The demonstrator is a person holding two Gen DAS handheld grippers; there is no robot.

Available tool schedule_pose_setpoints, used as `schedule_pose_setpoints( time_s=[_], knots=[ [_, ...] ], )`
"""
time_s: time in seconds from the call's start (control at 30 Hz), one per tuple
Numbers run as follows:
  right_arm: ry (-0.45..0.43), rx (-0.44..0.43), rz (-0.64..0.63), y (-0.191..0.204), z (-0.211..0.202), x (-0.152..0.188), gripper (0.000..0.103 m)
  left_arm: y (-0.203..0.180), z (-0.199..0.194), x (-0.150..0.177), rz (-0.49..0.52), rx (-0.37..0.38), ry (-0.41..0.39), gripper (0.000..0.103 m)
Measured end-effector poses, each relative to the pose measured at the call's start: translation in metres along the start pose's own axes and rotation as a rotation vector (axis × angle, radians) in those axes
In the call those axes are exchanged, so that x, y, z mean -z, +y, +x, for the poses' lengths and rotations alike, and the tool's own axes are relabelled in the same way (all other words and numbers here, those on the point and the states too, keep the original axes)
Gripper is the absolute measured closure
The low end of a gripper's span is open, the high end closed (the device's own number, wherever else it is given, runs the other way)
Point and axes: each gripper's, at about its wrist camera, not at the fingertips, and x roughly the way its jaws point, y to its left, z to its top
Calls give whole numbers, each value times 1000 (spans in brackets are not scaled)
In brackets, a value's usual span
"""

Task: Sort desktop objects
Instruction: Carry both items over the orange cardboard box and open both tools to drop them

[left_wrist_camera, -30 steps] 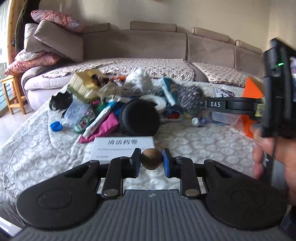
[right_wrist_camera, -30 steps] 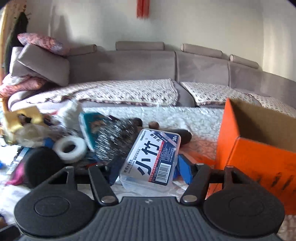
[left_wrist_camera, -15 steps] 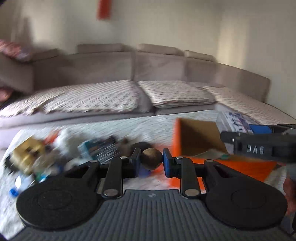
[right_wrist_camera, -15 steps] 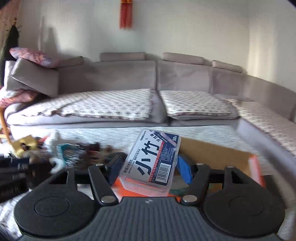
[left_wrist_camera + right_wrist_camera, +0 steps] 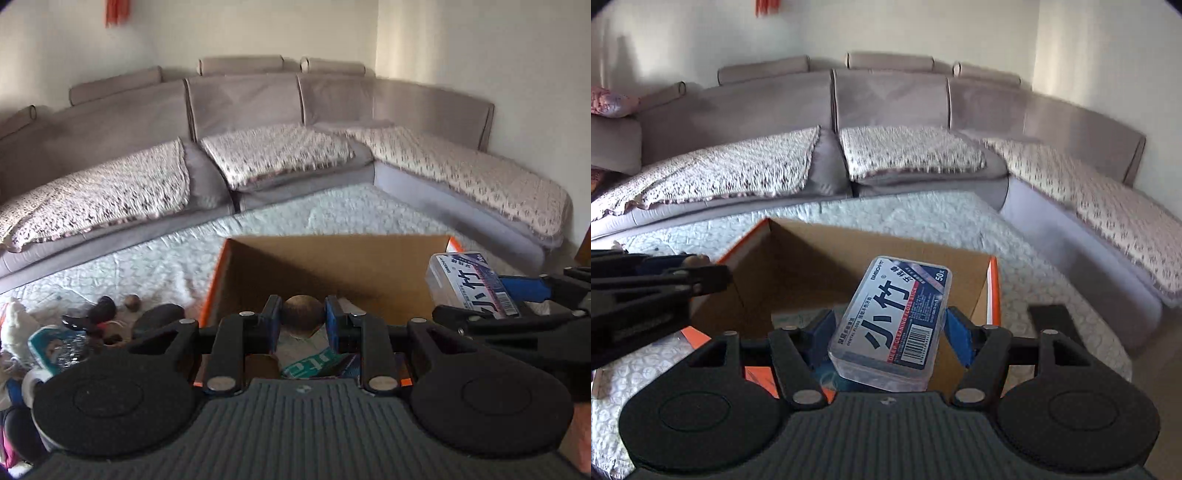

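My left gripper (image 5: 303, 320) is shut on a small brown ball (image 5: 303, 317) and holds it over the open orange cardboard box (image 5: 332, 266). My right gripper (image 5: 890, 332) is shut on a clear dental floss box (image 5: 894, 321) with a blue and white label, also above the orange box (image 5: 812, 258). The floss box also shows at the right of the left wrist view (image 5: 469, 284). The left gripper appears at the left edge of the right wrist view (image 5: 646, 284). Some packets lie inside the box (image 5: 314, 362).
A pile of loose objects (image 5: 74, 332) lies on the quilted table cover left of the box, including a tape roll (image 5: 35, 380) and dark round items. A grey sofa (image 5: 258, 110) curves behind the table. The table's right edge (image 5: 1108, 350) is close.
Both grippers have swung right from the pile to above the orange box, each still holding its object. The box now lies directly below both.
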Motion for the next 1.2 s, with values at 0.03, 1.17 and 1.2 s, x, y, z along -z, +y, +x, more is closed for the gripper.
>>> schedule_pose_setpoints(
  time_s=[0.03, 1.17, 1.2],
  knots=[
    [14, 1, 3, -2, 3, 0, 40, 1, 1, 0, 6, -3, 19, 78],
    [75, -5, 69, -20, 12, -3, 0, 1, 6, -15, -26, -35, 57, 0],
    [70, -6, 69, -19, 10, -4, 0, 2, 4, -15, -32, -34, 56, 0]
  ],
)
